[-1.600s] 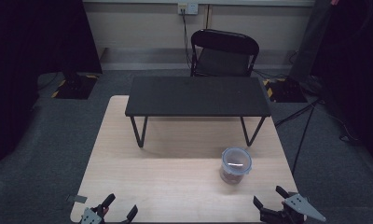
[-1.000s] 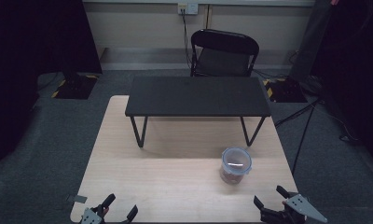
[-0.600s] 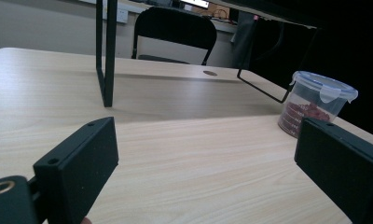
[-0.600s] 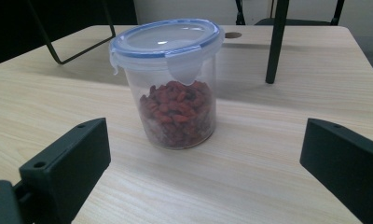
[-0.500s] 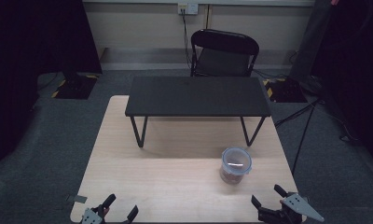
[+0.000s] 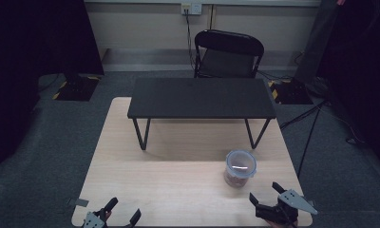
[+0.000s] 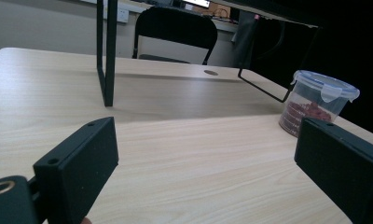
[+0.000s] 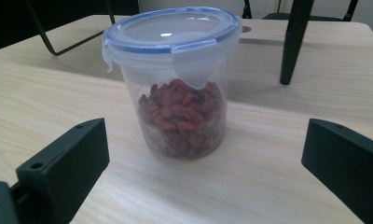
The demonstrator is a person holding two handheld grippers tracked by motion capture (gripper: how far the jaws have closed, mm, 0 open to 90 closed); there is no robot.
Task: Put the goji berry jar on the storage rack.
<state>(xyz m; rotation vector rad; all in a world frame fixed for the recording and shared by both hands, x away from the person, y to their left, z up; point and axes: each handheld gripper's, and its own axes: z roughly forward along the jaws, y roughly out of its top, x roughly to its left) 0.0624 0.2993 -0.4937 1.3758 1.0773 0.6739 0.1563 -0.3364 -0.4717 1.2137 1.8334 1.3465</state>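
Both hand-held grippers sit at the near edge of the light wooden table [image 6: 178,156], each with its jaws spread wide and nothing between them. In the high view the right gripper [image 6: 267,195] lies near the table's right corner, a grey three-cornered plate on top of it, just short of the clear plastic jar [image 6: 240,168] and not touching it. Seen along the right gripper's own jaws, the jar [image 8: 172,79] stands upright straight ahead between the two black jaws but beyond them; its blue-rimmed lid [image 8: 173,28] is on, one clear flap hanging down the front, and dark red dried berries [image 8: 182,119] fill roughly its lower half. The left gripper [image 6: 120,212] rests near the left corner, well apart from the jar, which shows off to the right in its own view [image 7: 319,103]. Farther back on the table stands a low black bench [image 6: 201,98] on thin metal legs, and a black chair [image 6: 230,56] sits on the floor behind it.
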